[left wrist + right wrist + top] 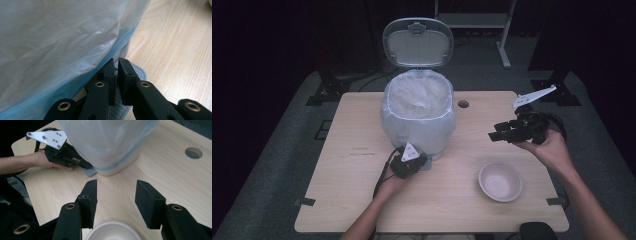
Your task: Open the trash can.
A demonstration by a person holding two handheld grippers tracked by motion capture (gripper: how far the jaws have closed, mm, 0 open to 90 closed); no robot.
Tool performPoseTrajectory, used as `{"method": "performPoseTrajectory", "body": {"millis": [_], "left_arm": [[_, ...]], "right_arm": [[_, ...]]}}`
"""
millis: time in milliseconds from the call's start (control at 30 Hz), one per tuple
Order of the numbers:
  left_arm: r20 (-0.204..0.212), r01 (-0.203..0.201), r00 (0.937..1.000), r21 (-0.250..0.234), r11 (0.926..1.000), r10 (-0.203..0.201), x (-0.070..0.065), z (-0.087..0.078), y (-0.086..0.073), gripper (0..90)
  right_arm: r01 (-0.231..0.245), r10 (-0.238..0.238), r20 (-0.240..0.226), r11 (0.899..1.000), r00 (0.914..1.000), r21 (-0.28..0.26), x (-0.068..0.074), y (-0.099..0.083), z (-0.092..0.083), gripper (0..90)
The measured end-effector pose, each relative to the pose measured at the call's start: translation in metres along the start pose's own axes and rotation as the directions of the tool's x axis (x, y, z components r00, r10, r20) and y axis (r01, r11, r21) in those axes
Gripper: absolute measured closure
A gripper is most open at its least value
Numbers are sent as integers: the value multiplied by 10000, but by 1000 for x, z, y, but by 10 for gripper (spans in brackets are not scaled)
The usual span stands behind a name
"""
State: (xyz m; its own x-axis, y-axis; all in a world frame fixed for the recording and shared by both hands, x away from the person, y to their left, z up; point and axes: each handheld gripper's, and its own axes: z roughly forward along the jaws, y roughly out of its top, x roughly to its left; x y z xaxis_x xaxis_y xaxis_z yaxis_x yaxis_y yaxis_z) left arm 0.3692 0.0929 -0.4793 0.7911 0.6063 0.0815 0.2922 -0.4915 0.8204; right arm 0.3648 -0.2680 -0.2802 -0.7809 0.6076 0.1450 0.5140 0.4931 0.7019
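Jaws first: the left gripper (117, 65) has its two black jaws drawn together with just a sliver of gap, nothing between them, tips pressing on the grey ribbed pedal (138, 72) at the foot of the bin (418, 117). From the high view that left gripper sits low on the table (357, 200), just beside the bin's base, the hand (390, 186) wrapped behind it.

Over on the right, the right gripper (116, 195) holds its jaws well apart — empty, with bare wood showing between them. It hovers clear of the tabletop, and the white bowl (500, 181) lies just below its jaws in the right gripper view; in the high view that bowl stands near the front right of the table, apart from the bin.

Further back, the bin wears a pale plastic liner (417, 100) folded over its rim — its lid (417, 43) stands upright, open. Whether anything lies inside the liner is hard to tell from here.
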Motion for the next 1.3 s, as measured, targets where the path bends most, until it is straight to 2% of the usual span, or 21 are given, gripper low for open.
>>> {"method": "performPoseTrajectory", "body": {"millis": [233,567,733,867,900,1167,1300], "left_arm": [[-14,-27,10000,-1,10000,27,0,0,0,854],[-10,-34,10000,20,10000,34,0,0,0,854],[-10,-39,10000,19,10000,39,0,0,0,854],[40,151,9999,-30,9999,-151,-1,1,0,851],[-66,-106,9999,-20,9999,106,1,0,0,851],[-66,-100,9999,-31,9999,99,1,0,0,851],[-66,-99,9999,-27,9999,99,1,0,0,851]], "right_arm": [[-328,328,62,9995,9994,-1,-8,-20,1,502],[-646,646,-14,9979,9979,107,-15,-49,11,502],[-647,648,-71,9978,9979,173,-12,-61,14,502],[-656,659,-132,9976,9977,211,-8,-72,16,502],[-670,674,-171,9975,9976,215,-7,-75,17,501],[-676,686,-372,9973,9969,281,-2,-95,24,498],[-833,840,-231,9961,9962,295,-5,-104,27,497]]}}
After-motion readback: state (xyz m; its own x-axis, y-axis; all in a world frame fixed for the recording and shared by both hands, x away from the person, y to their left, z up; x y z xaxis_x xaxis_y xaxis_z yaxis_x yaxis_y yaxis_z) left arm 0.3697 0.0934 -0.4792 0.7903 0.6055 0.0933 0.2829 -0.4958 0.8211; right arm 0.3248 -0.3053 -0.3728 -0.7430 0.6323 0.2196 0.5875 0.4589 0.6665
